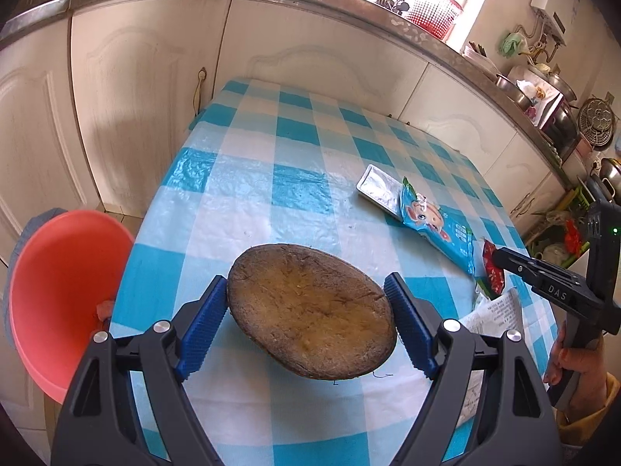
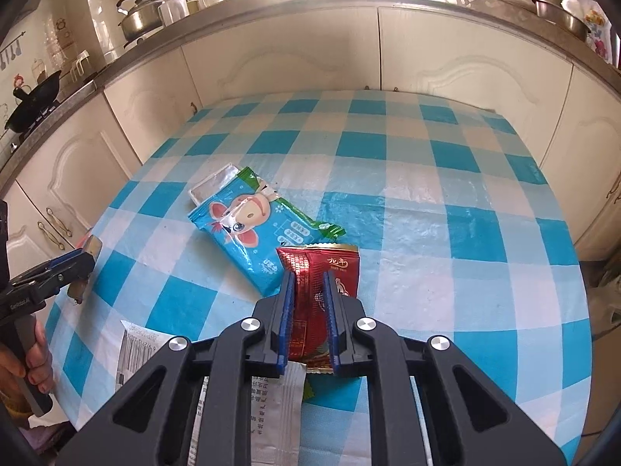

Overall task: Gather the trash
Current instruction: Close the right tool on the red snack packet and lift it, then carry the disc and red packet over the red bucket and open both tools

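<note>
Peel, a brown round piece [image 1: 312, 312], sits clamped between the left gripper [image 1: 310, 318] pads above the checked desk [image 1: 248, 194], near an orange bin [image 1: 58, 295]. The right gripper [image 2: 308, 310] pinches a red wrapper [image 2: 326, 268] beside a blue packet [image 2: 248, 229].

left gripper [image 1: 310, 326]: black plastic frame w/ cut-out arms, silver round screws, blue ribbed pads [image 1: 202, 330]. right gripper [image 2: 308, 310] same build; "das" lettering on its side. bare-skinned hand [image 1: 570, 365] at 3 o'clock, yellow sleeve [image 1: 597, 407].
</note>
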Action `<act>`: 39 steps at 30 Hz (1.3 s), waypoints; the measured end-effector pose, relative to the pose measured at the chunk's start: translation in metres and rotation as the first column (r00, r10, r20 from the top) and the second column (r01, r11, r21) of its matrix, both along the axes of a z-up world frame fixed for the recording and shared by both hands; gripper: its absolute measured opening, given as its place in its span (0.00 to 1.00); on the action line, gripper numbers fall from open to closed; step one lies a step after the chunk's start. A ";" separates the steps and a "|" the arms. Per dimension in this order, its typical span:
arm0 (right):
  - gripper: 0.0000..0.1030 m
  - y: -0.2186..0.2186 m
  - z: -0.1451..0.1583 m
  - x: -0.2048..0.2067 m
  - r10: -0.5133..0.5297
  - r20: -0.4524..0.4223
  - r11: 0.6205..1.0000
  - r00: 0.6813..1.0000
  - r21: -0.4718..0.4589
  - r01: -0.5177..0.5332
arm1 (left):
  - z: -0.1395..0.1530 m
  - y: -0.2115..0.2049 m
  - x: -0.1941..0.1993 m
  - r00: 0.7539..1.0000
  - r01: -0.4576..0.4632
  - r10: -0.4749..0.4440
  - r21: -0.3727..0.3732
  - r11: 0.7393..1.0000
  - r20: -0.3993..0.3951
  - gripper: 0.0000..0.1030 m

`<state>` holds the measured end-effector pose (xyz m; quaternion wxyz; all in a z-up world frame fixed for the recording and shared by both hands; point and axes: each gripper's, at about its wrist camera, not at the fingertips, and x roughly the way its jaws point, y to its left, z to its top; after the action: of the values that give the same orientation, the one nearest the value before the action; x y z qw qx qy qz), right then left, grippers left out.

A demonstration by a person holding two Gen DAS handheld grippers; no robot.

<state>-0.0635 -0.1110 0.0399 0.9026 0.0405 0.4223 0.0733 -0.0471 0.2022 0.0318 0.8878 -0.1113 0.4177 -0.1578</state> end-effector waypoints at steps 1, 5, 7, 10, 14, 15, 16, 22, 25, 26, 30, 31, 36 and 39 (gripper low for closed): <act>0.16 0.001 0.000 0.000 -0.008 0.003 1.000 1.000 -0.013 0.008 | 0.000 0.001 -0.001 1.000 0.000 0.000 -0.002 1.000 0.001 0.79; 0.28 0.003 -0.005 0.002 -0.025 -0.033 0.999 0.999 -0.027 0.024 | -0.002 0.004 -0.004 1.000 0.005 -0.005 -0.008 1.000 0.001 0.79; 0.48 0.003 -0.007 0.005 -0.032 -0.056 0.999 0.998 -0.035 0.030 | -0.002 0.005 -0.005 1.000 0.010 -0.010 -0.011 1.000 0.001 0.79; 0.62 0.004 -0.013 0.008 -0.051 -0.085 0.996 0.995 -0.078 0.045 | -0.002 0.005 -0.006 1.000 0.017 -0.017 -0.012 1.000 0.007 0.79; 0.61 0.004 -0.023 0.013 -0.057 -0.122 0.995 0.991 -0.086 0.047 | -0.001 0.005 -0.006 1.000 0.029 -0.029 -0.021 0.999 0.011 0.79; 0.53 0.004 -0.023 0.013 -0.059 -0.120 0.995 0.991 -0.093 0.047 | -0.001 0.005 -0.007 0.999 0.030 -0.030 -0.022 0.999 0.013 0.79; 0.46 0.004 -0.024 0.013 -0.063 -0.114 0.993 0.991 -0.106 0.050 | -0.001 0.004 -0.007 0.999 0.032 -0.032 -0.023 0.999 0.014 0.79; 0.37 -0.003 -0.025 0.010 -0.066 -0.087 0.995 0.994 -0.083 0.059 | 0.000 0.005 -0.007 0.999 0.040 -0.039 -0.041 0.998 0.021 0.79; 0.28 -0.005 -0.015 0.008 -0.067 -0.054 0.996 0.996 -0.056 0.064 | 0.002 0.006 -0.007 0.999 0.045 -0.044 -0.045 0.998 0.028 0.79; 0.27 -0.005 -0.013 0.009 -0.066 -0.050 0.997 0.997 -0.053 0.063 | 0.002 0.006 -0.007 0.998 0.049 -0.047 -0.045 0.998 0.029 0.79; 0.26 -0.004 -0.003 0.008 -0.064 -0.016 0.997 0.998 -0.042 0.063 | 0.003 0.007 -0.008 0.998 0.050 -0.049 -0.056 0.997 0.032 0.79; 0.26 -0.003 -0.001 0.008 -0.063 -0.011 0.997 0.998 -0.036 0.062 | 0.003 0.007 -0.008 0.998 0.052 -0.050 -0.057 0.997 0.032 0.79; 0.23 -0.002 0.010 0.006 -0.057 0.017 0.998 0.998 0.006 0.057 | 0.003 0.011 -0.009 0.998 0.045 -0.043 -0.062 0.997 0.036 0.79; 0.23 0.004 0.018 0.003 -0.045 0.042 0.999 0.998 0.010 0.044 | 0.003 0.014 -0.009 0.999 0.035 -0.033 -0.066 0.997 0.035 0.79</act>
<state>-0.0603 -0.1069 0.0582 0.9125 0.0526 0.4017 0.0559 -0.0557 0.2163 0.0347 0.8877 -0.1312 0.3990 -0.1886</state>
